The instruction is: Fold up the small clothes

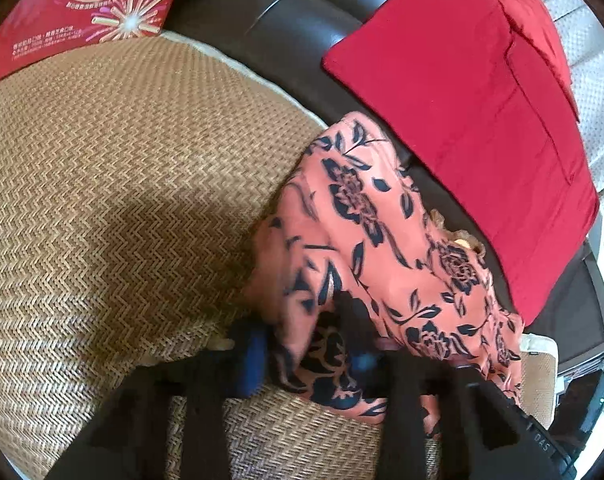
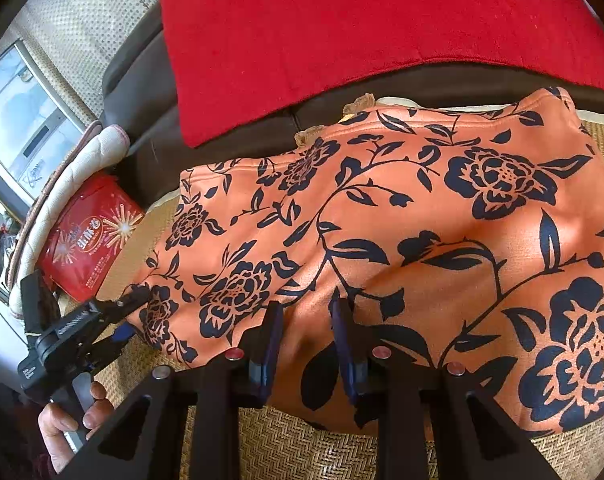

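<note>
Orange garment (image 2: pixel 402 216) pinched by both down-tilted tongs (image 2: pixel 308 344) (image 1: pixel 306 344).

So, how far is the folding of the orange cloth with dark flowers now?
Done: nothing on the orange floral garment looks folded; it lies spread on the woven straw mat. A red cloth already lies flat behind it. In hand: the left tongs pinch its near left corner, and the right tongs close on its near edge. Left: every fold.
</note>
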Available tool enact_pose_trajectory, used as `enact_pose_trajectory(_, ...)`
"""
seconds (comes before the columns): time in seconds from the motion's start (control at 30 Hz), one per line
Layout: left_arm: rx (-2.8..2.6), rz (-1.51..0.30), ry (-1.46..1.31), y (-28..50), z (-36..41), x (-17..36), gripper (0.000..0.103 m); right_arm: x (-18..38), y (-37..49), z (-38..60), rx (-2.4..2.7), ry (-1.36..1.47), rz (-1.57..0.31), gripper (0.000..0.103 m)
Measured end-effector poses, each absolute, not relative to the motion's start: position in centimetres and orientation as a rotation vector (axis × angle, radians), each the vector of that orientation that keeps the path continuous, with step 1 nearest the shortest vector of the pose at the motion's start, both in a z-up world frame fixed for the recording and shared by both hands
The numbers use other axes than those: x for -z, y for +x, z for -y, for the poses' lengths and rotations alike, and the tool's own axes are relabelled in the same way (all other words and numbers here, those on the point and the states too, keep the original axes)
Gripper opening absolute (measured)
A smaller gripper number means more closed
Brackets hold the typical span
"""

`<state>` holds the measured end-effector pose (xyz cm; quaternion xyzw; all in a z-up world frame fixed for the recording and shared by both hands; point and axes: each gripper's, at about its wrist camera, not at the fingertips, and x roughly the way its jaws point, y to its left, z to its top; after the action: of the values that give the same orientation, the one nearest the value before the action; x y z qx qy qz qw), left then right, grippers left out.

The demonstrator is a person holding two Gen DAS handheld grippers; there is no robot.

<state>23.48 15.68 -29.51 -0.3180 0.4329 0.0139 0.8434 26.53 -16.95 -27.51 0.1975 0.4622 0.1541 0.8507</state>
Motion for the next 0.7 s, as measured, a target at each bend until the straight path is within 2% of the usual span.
enact_pose_trajectory(0.07,-0.018,-0.898,-0.694,23.5,-15.9,29.5,0.022,27.5,26.5,17.0,-0.333,0.421,-0.975,0.028)
enact_pose_trajectory(0.37,0.087,-0.740,-0.484,22.6,-12.7,23.6,0.015,26.7,26.0,18.7,-0.370,0.464,-0.951,0.028)
enact_pose_trajectory(0.7,0.321,-0.601,-0.065,20.9,1.8,18.1,0.012,24.8,26.4,25.1,-0.352,0.591,-0.829,0.029)
